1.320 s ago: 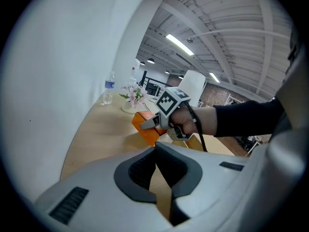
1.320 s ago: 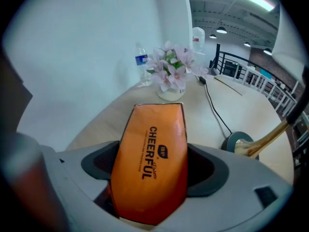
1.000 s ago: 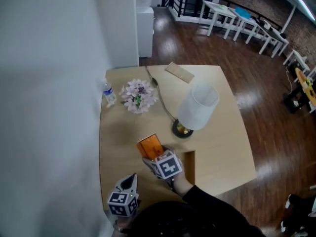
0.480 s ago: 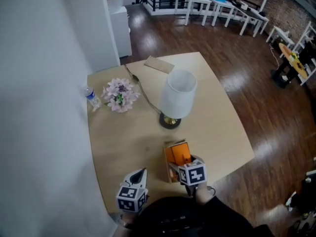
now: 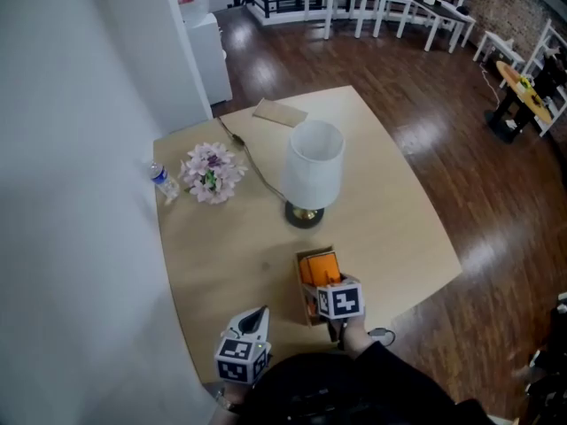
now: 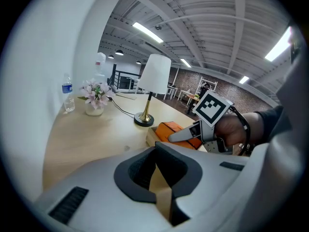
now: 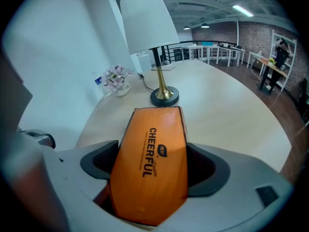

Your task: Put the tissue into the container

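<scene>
Pale wooden table (image 5: 390, 211) beside a white wall; right gripper (image 7: 152, 166) is clamped on an orange soft tissue pack (image 5: 317, 268), which sits in the open top of a tan box container (image 6: 154, 137) directly under its jaws; just ahead stands a white-shaded lamp with a brass base (image 5: 312, 165); farther ahead and to the left, pink flowers in a vase (image 5: 211, 171); behind and left, near the table edge, left gripper (image 5: 255, 317), jaws drawn nearly together.

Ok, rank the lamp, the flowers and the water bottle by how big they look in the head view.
Largest: lamp
Then: flowers
Smallest: water bottle
The lamp rises toward the camera, which inflates it.
</scene>
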The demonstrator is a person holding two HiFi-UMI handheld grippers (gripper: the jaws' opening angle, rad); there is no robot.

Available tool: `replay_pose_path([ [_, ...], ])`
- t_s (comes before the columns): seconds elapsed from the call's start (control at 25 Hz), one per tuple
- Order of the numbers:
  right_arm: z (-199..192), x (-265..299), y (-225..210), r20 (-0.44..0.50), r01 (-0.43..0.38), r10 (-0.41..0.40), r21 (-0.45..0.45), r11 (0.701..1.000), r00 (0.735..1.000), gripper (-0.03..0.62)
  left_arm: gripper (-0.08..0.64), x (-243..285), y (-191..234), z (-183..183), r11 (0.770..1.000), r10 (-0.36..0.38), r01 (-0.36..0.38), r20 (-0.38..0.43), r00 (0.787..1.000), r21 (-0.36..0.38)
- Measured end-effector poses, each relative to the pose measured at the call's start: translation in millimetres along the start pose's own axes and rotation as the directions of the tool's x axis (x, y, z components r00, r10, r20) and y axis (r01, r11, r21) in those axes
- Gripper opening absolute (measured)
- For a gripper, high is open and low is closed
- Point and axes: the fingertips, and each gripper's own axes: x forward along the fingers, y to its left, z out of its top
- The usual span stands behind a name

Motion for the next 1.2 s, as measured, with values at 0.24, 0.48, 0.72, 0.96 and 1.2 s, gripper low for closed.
replay_pose_path([
  [0.24, 6.9, -8.4, 5.4, 0.032, -0.055, 0.056, -0.034, 0.998, 0.998, 0.454, -0.012, 1.2, -0.4, -2.5, 1.0, 0.007, -0.007, -0.003, 1.0, -0.004],
  [0.48, 34.8, -59.5, 2.8, 0.125, -0.069, 0.081, -0.103, 0.992, 0.989, 0.454, -0.012, 4.3, -15.6, 10.9, 1.0, -0.029, 0.029, 0.044, 0.999, -0.001],
  [0.72, 36.6, -113.1, -20.3, 0.185, -0.06, 0.097, -0.197, 0.979, 0.978, 0.443, -0.012, 9.2, -31.3, 31.8, 0.997, -0.083, 0.082, 0.089, 0.993, 0.009],
  [0.96, 14.4, -114.3, -74.1, 0.154, -0.125, 0.158, -0.202, 0.971, 0.975, 0.02, -0.014, 26.9, -66.3, 46.3, 0.998, -0.069, 0.069, 0.096, 0.993, -0.005],
  [1.2, 15.9, -118.3, -125.3, 0.132, -0.186, 0.221, -0.233, 0.954, 0.966, 0.008, -0.014, 71.8, -121.0, 51.6, 0.997, -0.045, 0.05, 0.085, 0.995, -0.056],
])
